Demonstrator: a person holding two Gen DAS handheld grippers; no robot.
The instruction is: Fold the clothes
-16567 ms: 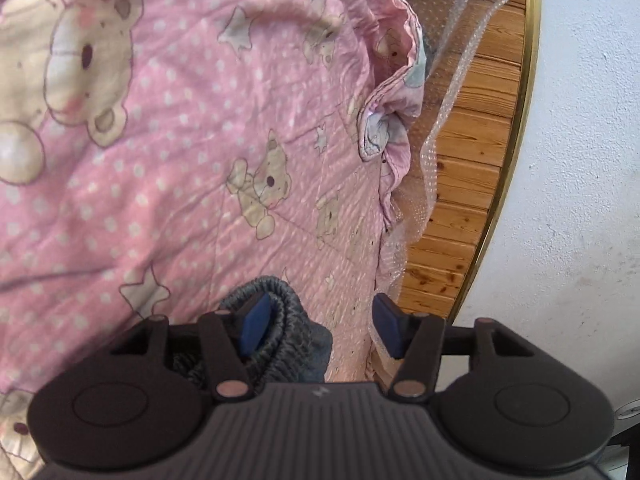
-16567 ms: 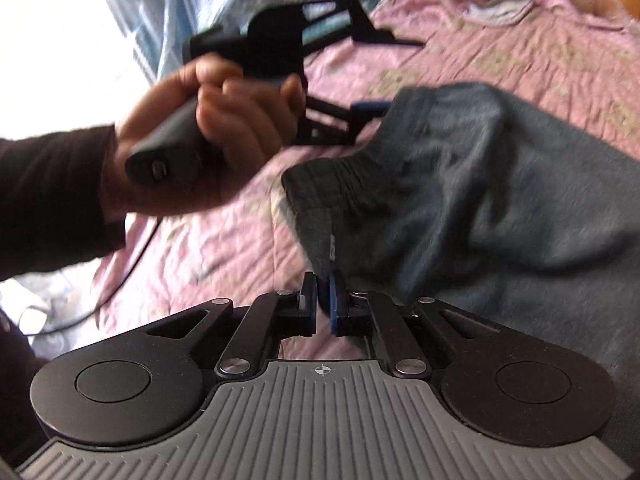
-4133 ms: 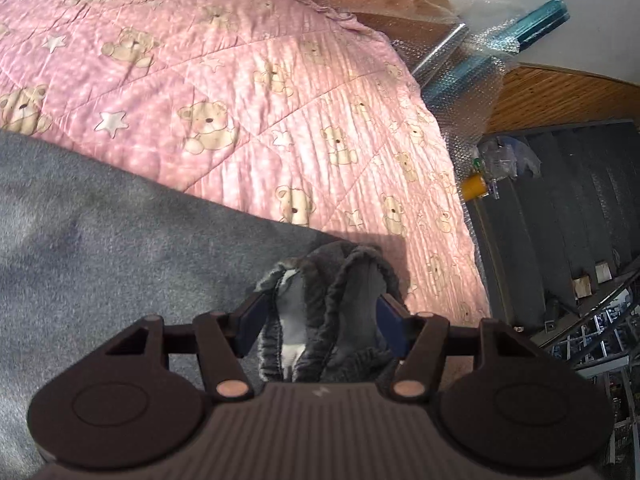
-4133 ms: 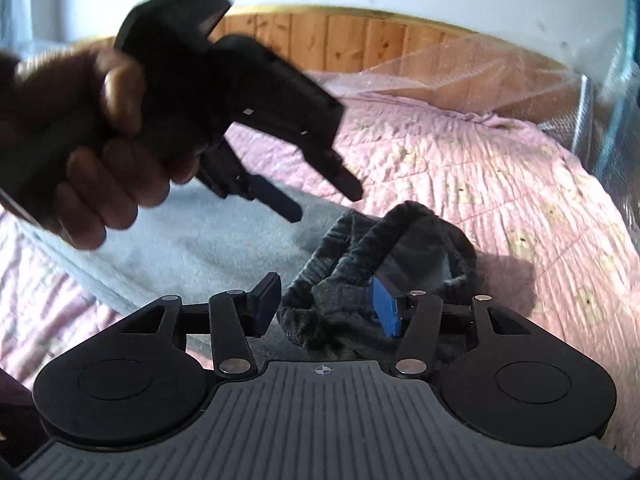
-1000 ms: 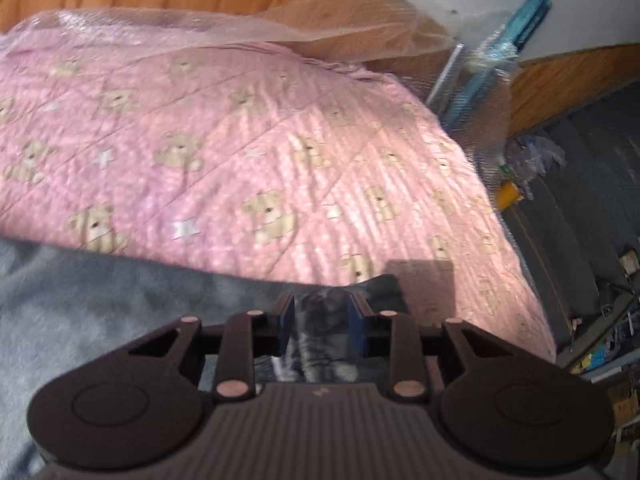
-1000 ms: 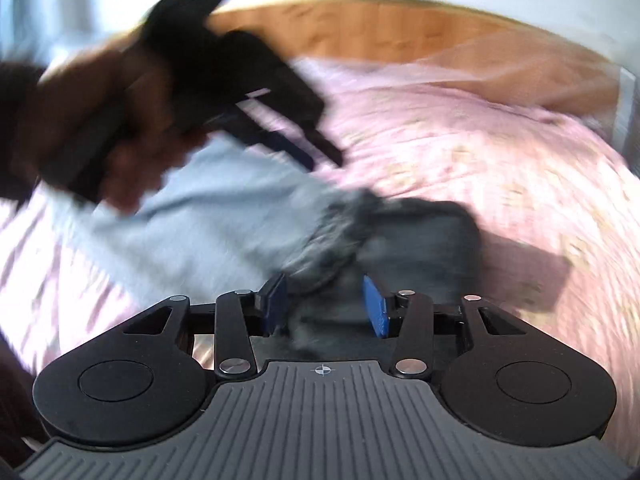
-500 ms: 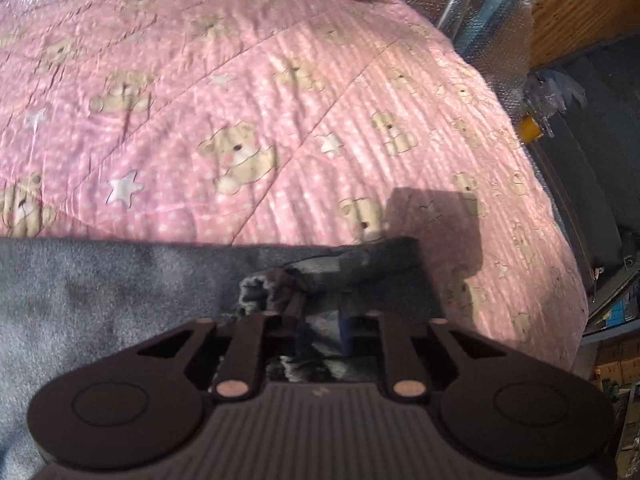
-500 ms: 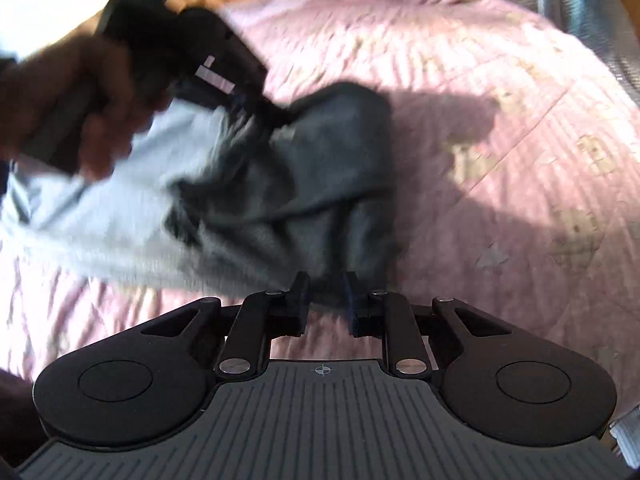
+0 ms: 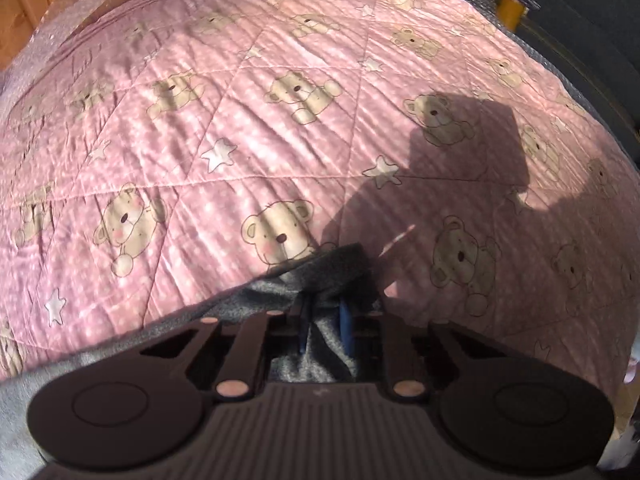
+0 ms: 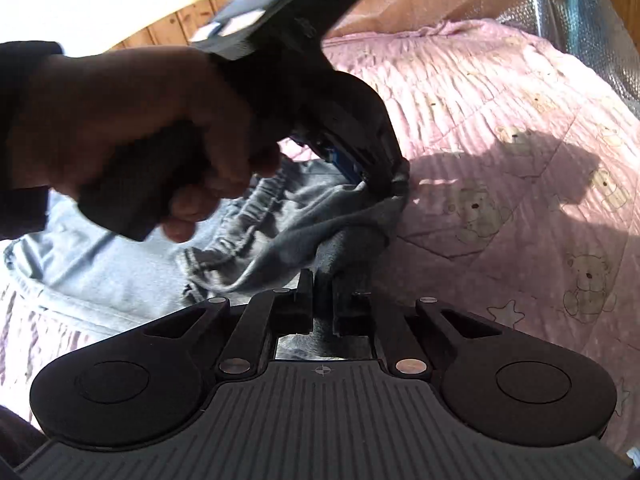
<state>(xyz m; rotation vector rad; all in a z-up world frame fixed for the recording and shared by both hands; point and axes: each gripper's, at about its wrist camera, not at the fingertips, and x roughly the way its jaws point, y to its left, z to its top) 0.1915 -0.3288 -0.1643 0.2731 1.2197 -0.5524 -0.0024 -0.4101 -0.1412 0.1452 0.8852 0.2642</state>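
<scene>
Both grippers are clamped on the grey garment (image 10: 280,236) here. The left gripper (image 9: 324,326) has its blue pads pinched on a bunched corner of cloth at six o'clock in its own view, and most of the fabric there is hidden under the tool body. The right gripper (image 10: 322,300) bites a dark fold, jaws nearly together. In the right view, the hand (image 10: 132,136) at ten o'clock blocks much of the garment, whose pale stretch runs off toward nine o'clock across the pink bear quilt (image 9: 280,128). Shadows fall at two o'clock.
</scene>
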